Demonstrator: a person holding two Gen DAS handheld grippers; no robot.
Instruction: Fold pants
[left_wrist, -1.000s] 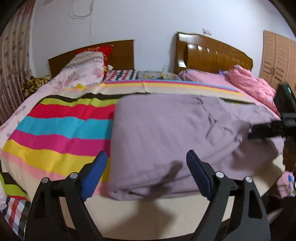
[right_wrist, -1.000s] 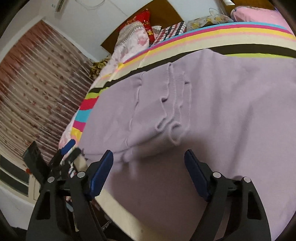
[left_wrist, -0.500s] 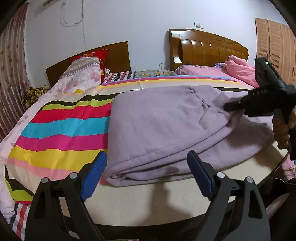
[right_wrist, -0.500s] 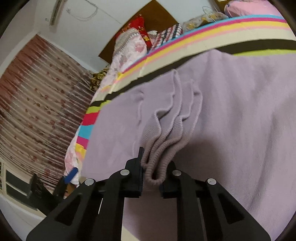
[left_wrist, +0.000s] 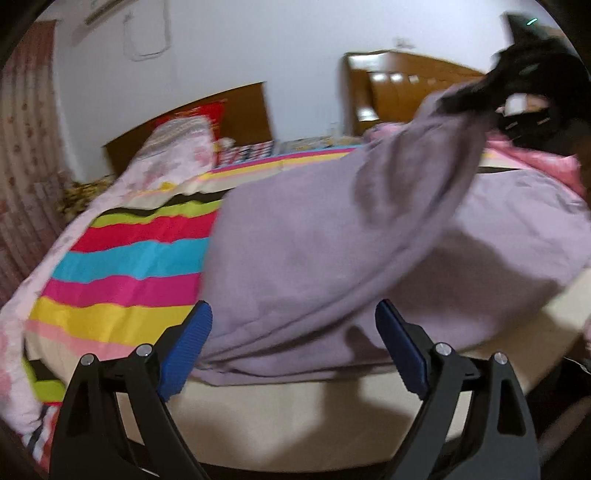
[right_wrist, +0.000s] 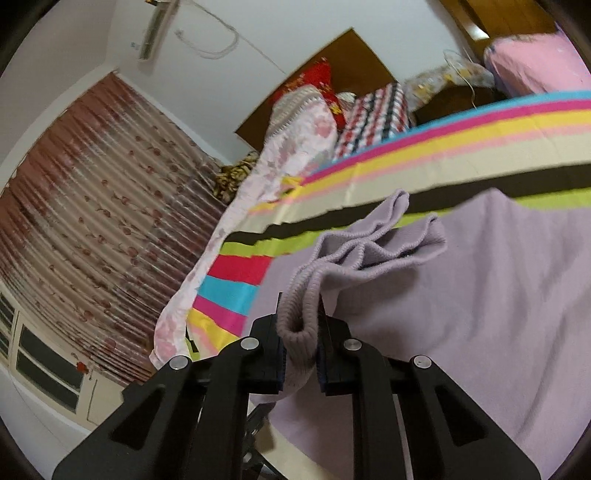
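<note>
I am working at a bed covered by a bright striped sheet (left_wrist: 122, 258), and I place everything against that sheet. A pair of lilac knit pants (left_wrist: 314, 258) lies across the near half of the sheet, reaching the mattress edge closest to me.

My right gripper (right_wrist: 299, 350) is clamped tight on a bunched ribbed cuff of the pants (right_wrist: 299, 314), with the cloth squeezed between its two pads. In the left wrist view that gripper (left_wrist: 476, 98) is raised above the sheet, and a ridge of fabric rises from the sheet up to it. The picture is blurred there, so I cannot make out the pads themselves from this side.

My left gripper (left_wrist: 295, 347) has its jaws spread wide and holds nothing. Its blue pads (left_wrist: 186, 347) sit either side of the pants' near folded edge at the sheet's front border, but I see no contact with the cloth.

I judge this to be the opening of a fold: one end is picked up, the other is not yet pinned or gripped. The next move likely calls for the left gripper to close on the near edge, so both ends can travel together.

Room is generous toward the far side of the sheet, where the stripes are bare. Pillows (right_wrist: 303, 129) and a wooden headboard (left_wrist: 192, 122) bound it beyond. The near mattress edge drops away directly under the left gripper.
</note>
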